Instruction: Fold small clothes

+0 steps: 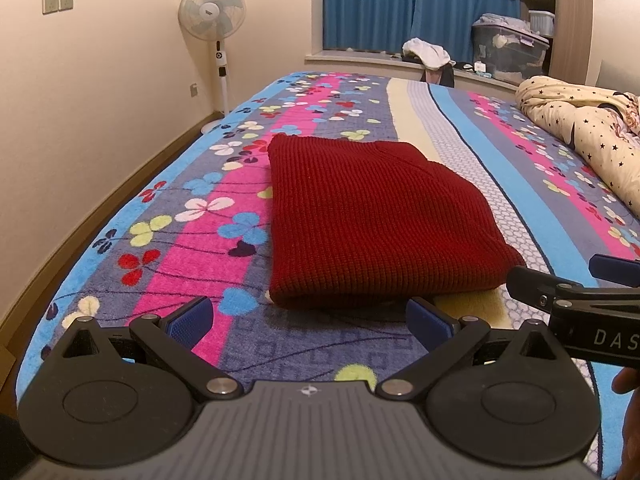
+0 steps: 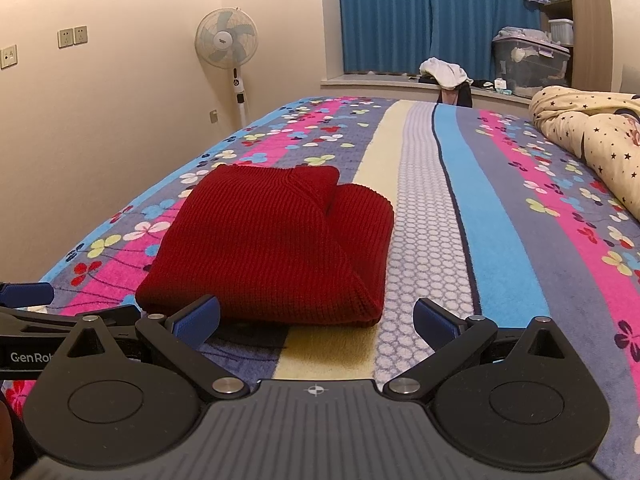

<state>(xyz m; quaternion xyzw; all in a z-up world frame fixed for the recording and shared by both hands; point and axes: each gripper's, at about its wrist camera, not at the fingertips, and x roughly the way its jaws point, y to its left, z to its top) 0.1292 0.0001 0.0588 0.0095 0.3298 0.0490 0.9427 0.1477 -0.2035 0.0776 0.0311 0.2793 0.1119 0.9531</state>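
Left wrist view: red knit sweater (image 1: pixel 372 220) lies folded (compact, layered) on my bed blanket (image 1: pixel 452 152).
Grippers: left gripper (image 1: pixel 308 318) and right gripper (image 2: pixel 318 320) both spread, empty.
Remaining: I judge little.

Warm dim indoor light, fisheye-bent edges

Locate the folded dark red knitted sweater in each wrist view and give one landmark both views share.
Left wrist view: the folded dark red knitted sweater lies centre frame on the floral blanket, just beyond the open left gripper.
Right wrist view: the sweater lies left of centre, ahead of the open right gripper.
Shared landmark: white standing fan.
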